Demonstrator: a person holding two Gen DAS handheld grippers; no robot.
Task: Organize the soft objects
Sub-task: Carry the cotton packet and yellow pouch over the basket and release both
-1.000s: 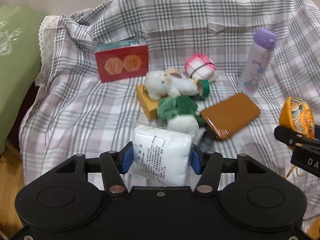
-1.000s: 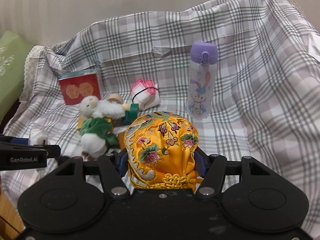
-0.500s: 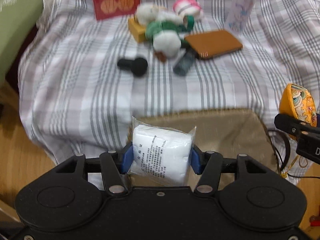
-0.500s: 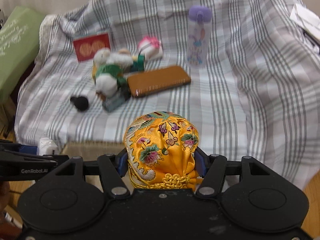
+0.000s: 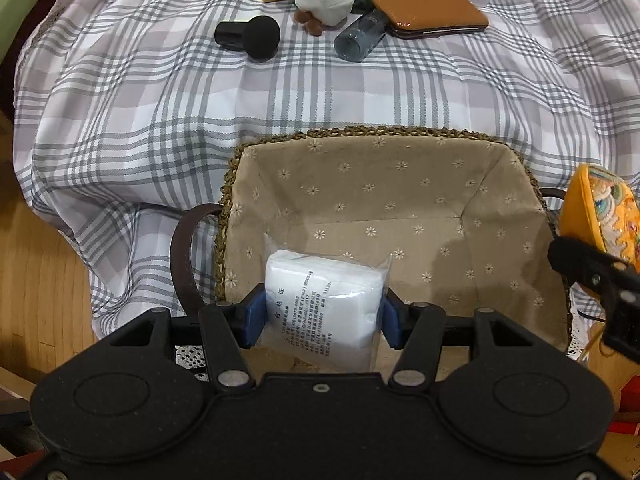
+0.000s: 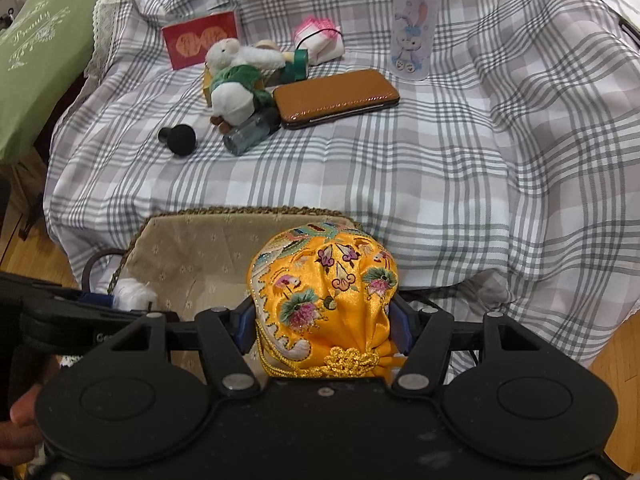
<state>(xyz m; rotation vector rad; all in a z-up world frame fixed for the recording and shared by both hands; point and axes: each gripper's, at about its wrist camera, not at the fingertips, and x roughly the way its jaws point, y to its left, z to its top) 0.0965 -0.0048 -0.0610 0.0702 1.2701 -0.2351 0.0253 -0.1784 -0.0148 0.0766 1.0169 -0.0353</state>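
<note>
My left claw grips a white cotton pack sealed in clear plastic with black print, held above the woven basket lined with beige flowered cloth (its brown handle shows at the left). My right claw clamps an orange embroidered satin pouch with a gold knot over the basket's right edge. Beyond, on the grey plaid sheet, lie a white plush toy in green clothes and a brown leather wallet.

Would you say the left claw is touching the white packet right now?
Touching. The left wrist view shows the left claw with both blue pads pressed against the sides of the white packet, holding it above the basket.
</note>
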